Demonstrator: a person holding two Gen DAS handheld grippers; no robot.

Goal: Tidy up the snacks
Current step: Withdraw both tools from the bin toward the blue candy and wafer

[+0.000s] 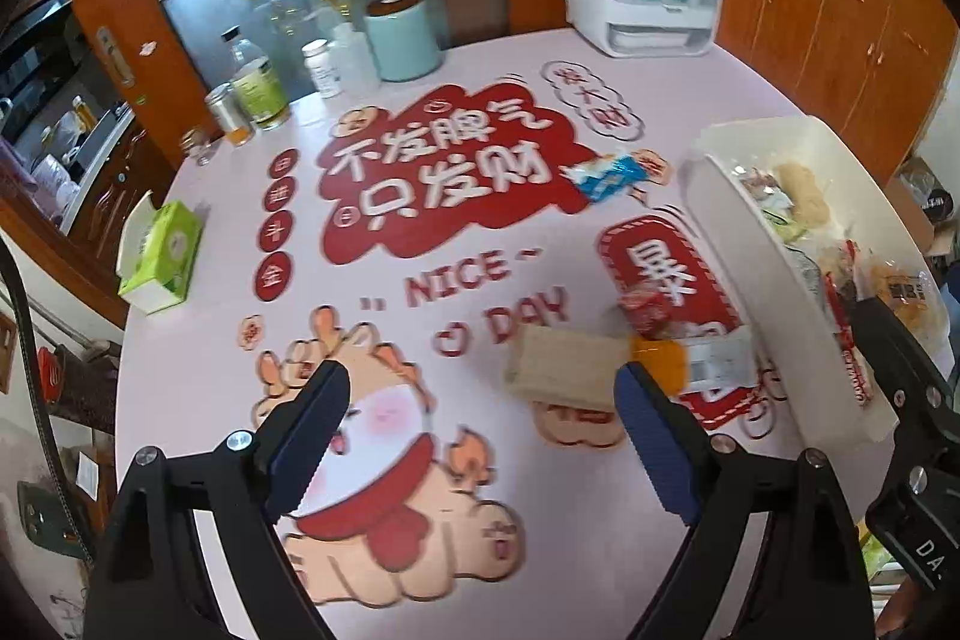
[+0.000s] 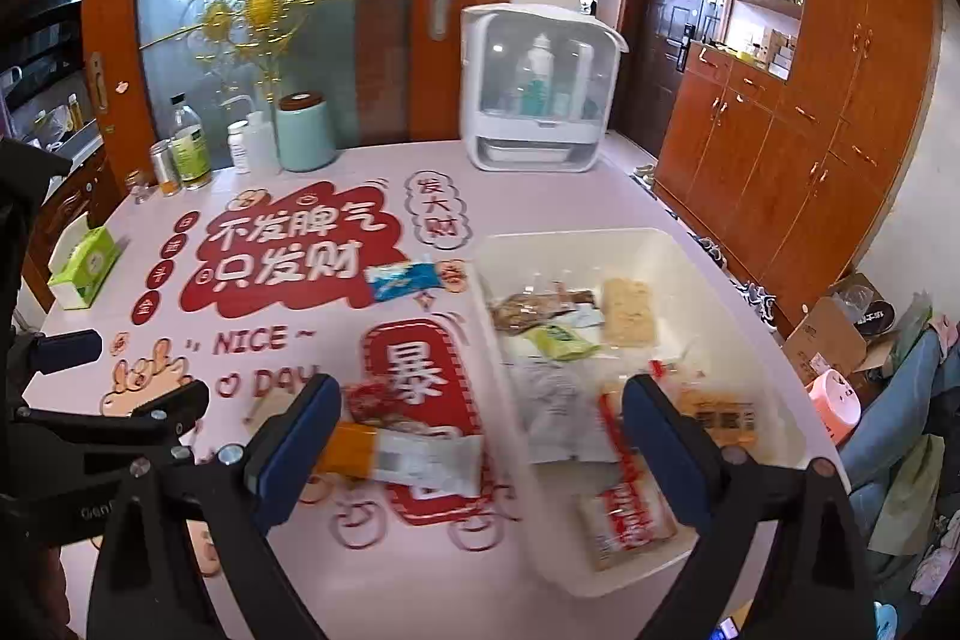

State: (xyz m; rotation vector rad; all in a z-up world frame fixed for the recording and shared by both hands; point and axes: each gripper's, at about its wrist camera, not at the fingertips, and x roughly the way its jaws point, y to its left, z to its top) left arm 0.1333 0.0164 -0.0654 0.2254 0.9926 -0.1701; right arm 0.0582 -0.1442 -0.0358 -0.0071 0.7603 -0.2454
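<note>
Both hand-held grippers hang over the tabletop [image 1: 198,388] with nothing between their blue pads: the left hand-held gripper [image 1: 480,436] stands wide apart above the cartoon print, and the right hand-held gripper [image 2: 480,451] is spread just as wide over the near rim of the white bin [image 2: 660,244]. By my reading the sorting is well under way but unfinished. Many packets already lie in the bin, while 4 snacks remain on the tabletop beside it: a blue packet [image 1: 612,172], a small red packet [image 1: 645,310], a tan wafer bar [image 1: 564,367] and an orange-and-white packet [image 2: 408,454]. Motion blur smears the labels, so brands are unreadable; the packets in the bin overlap too much to count, and its near corner is cut off by the right hand-held gripper.
</note>
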